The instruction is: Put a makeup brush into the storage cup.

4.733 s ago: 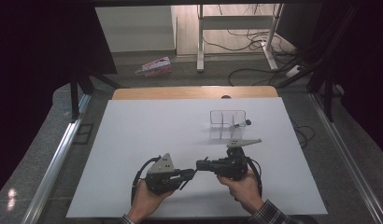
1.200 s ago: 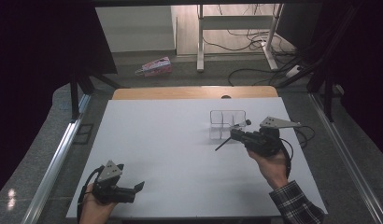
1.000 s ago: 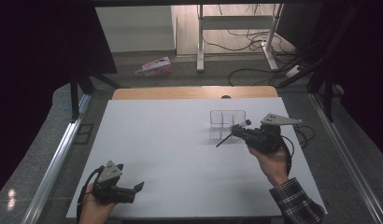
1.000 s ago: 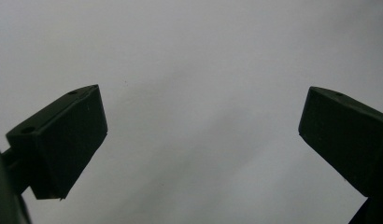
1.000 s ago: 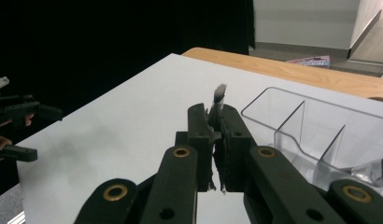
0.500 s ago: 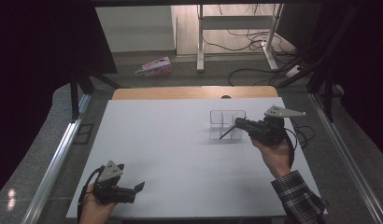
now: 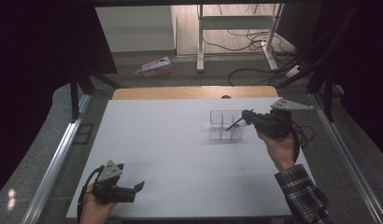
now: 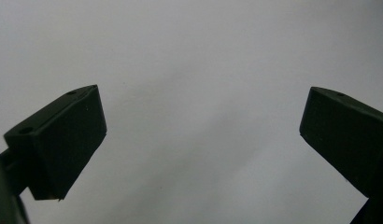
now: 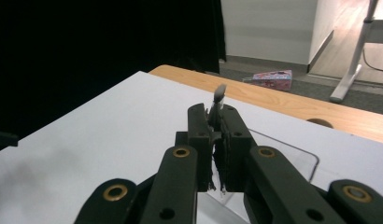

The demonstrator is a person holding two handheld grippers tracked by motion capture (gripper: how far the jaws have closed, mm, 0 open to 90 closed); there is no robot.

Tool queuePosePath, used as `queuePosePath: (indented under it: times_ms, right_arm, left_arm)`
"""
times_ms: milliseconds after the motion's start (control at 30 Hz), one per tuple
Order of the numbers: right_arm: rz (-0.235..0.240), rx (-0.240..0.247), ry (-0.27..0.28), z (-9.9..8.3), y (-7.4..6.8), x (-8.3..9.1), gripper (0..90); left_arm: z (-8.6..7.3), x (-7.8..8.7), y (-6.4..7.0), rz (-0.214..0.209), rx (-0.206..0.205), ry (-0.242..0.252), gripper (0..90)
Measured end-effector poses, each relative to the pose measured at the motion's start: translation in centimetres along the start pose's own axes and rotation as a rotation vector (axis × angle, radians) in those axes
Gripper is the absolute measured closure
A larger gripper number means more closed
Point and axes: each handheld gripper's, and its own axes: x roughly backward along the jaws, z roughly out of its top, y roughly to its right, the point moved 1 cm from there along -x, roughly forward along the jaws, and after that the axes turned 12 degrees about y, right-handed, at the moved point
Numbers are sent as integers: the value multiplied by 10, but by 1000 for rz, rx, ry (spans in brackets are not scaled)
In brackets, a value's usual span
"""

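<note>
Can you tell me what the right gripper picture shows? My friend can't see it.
The right gripper has its two black jaws squeezed shut on a thin dark stick with a pale tip that pokes up between them. Below it are a white table and the edge of a clear plastic box.

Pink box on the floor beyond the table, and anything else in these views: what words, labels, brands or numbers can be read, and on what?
Pink box: it carries dark print, too small and blurred to read in the high view or the right gripper view.
Right hand-held gripper, clear compartment box, thin dark tool clamped in its jaws: no lettering visible.
Left hand-held gripper and white table: no text or signs visible.
</note>
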Motion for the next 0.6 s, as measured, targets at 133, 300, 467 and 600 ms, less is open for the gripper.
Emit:
queuePosePath:
  times_ms: [133,300,467,600]
  right_arm:
    - [-28,13,6,3,6,1,848]
    - [-58,25,3,7,14,2,847]
    - [-80,40,-2,9,19,0,847]
    - [-98,51,-6,11,23,-2,847]
  left_arm:
    - [0,0,0,-4,3,-2,10]
    - [0,0,-1,-7,10,3,10]
    - [0,0,0,-7,9,1,10]
    - [0,0,-1,-6,10,4,9]
